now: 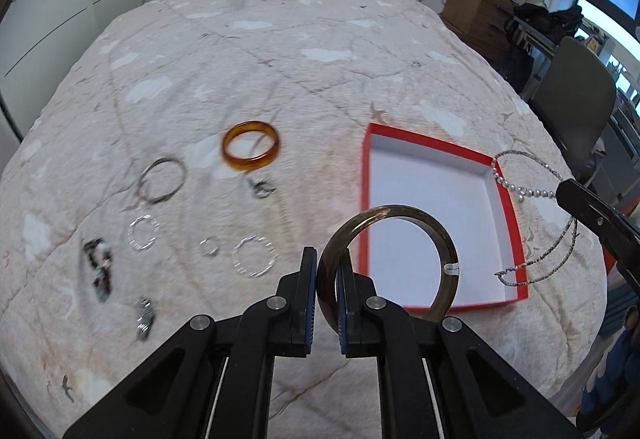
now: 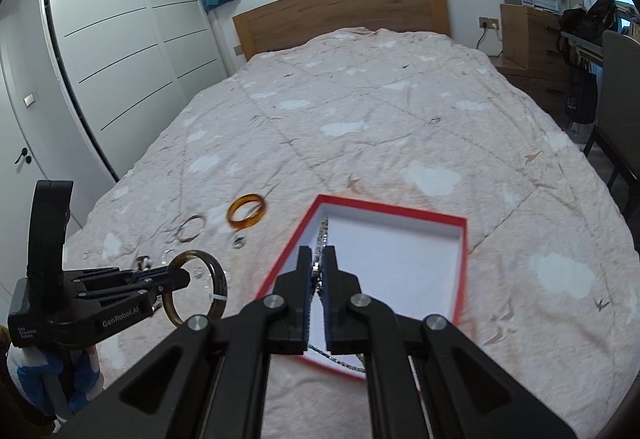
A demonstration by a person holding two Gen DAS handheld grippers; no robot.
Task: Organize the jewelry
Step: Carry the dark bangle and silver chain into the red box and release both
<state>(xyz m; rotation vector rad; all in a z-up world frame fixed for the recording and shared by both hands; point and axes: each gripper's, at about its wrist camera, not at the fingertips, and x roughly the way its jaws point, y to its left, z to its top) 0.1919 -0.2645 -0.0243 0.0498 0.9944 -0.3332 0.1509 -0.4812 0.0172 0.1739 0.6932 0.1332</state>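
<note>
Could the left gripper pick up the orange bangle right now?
Probably not yet. The left gripper is already shut on the dark brown bangle, so its jaws are full. The orange bangle itself lies uncovered on the bed.

Box [image 1: 436, 207] on bed [image 1: 280, 39]; loose jewelry [image 1: 200, 223] to its left

Left tongs [image 1: 326, 271] pitched steeply downward, jaws nearly together, pinching the rim of a dark brown bangle [image 1: 436, 239] at lower centre of the frame. Right tongs [image 2: 318, 271] angled down less steeply, jaws closed tight on a beaded chain [image 2: 322, 239]. Both tongs black-framed with blue pads [image 2: 308, 299].
</note>
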